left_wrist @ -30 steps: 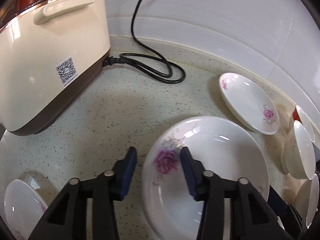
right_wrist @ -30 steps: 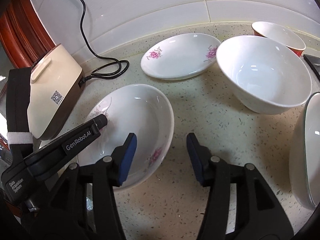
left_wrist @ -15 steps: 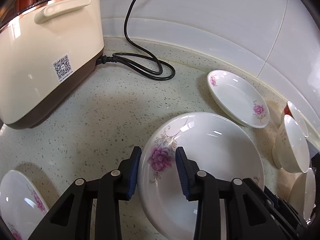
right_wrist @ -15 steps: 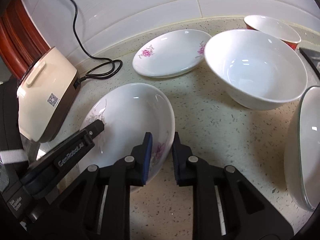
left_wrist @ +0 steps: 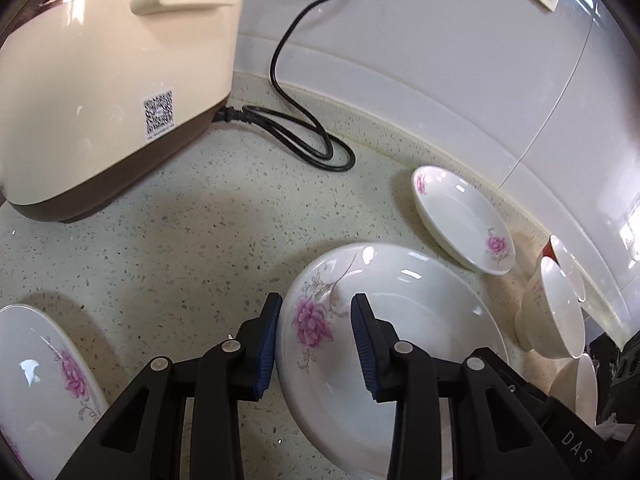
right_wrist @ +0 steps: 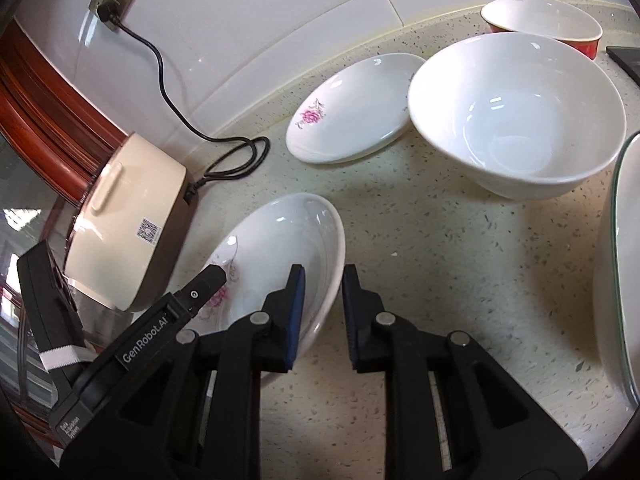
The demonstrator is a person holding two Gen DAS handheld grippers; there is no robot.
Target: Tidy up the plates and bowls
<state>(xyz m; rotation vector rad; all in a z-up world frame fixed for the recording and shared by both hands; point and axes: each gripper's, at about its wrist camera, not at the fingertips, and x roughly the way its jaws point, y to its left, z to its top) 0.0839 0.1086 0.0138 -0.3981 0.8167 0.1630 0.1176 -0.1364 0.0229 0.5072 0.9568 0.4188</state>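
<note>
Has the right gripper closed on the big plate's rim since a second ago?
Yes. The right gripper, earlier wide open around the rim of the big plate, now pinches it; the counter beside it stays put.

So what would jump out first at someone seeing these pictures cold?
Probably the deep flowered plate low on the speckled counter, with both black clamps on its rim: the right gripper shut on its near edge, the left gripper astride the side with the pink flower. Next, the big plain white bowl to the right near the tiled wall, and the cream cooker at far left with its black cord.
</note>
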